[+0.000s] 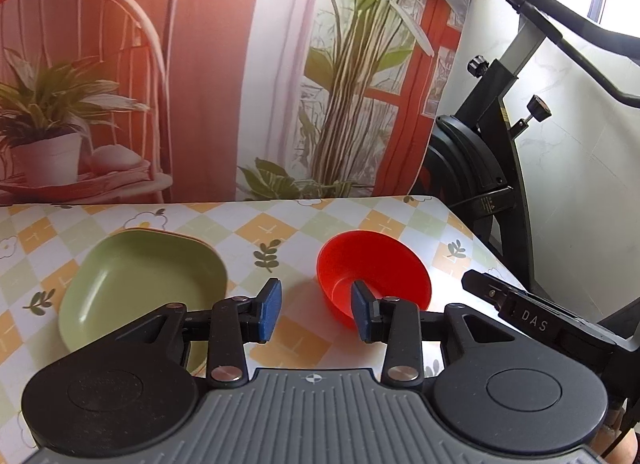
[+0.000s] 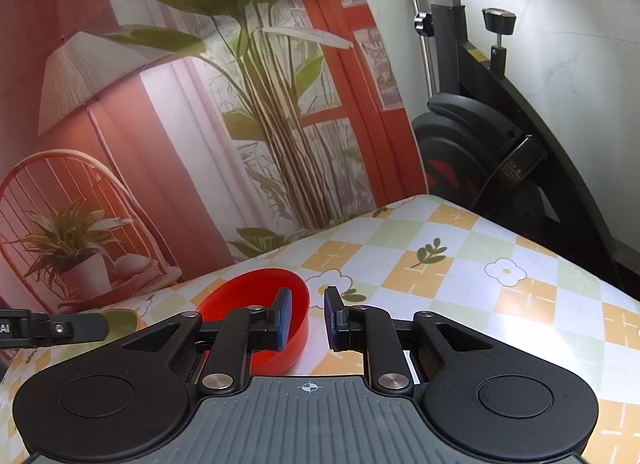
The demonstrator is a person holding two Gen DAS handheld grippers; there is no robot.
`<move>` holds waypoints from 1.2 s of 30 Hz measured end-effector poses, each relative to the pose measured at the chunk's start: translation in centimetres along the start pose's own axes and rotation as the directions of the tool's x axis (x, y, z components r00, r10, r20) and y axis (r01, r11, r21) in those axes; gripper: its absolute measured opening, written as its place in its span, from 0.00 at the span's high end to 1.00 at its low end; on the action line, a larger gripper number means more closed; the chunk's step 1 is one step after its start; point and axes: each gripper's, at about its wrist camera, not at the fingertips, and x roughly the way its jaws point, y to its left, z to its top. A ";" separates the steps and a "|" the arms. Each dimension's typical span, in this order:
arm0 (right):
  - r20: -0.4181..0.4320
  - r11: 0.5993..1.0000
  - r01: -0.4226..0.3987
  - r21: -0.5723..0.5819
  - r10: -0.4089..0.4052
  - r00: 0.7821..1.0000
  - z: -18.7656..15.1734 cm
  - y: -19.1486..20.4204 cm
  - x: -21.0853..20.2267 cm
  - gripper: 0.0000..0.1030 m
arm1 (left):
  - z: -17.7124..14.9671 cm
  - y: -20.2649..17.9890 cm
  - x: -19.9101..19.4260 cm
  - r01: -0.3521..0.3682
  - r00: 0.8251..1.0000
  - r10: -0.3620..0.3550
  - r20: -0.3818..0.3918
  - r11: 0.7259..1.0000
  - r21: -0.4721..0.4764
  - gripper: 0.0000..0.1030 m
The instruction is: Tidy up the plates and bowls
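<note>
My left tongs hover wide open over the checked bench, holding nothing. Just ahead, a red bowl sits upright on the bench; its near rim lies between the blue pads. To its left, well apart, lies a green plate. My right tongs are open and empty too, with the red bowl behind their left pad. An exercise bike stands beyond the bench edge.
</note>
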 end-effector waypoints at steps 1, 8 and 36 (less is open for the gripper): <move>-0.009 1.000 -0.002 0.003 0.002 1.000 -0.1 0.0 0.7 0.83 | 0.1 -0.3 0.8 0.002 1.000 -0.002 -0.007 1.000 0.005 0.61; -0.063 1.000 -0.014 0.023 0.015 0.998 -0.8 0.0 4.0 0.83 | 0.3 -1.0 6.1 0.002 0.998 -0.002 -0.063 1.000 -0.012 0.61; -0.091 0.997 -0.016 0.073 0.022 0.996 -1.3 1.2 2.1 0.91 | -0.4 -0.7 5.0 0.066 0.995 -0.064 -0.080 0.998 0.014 0.82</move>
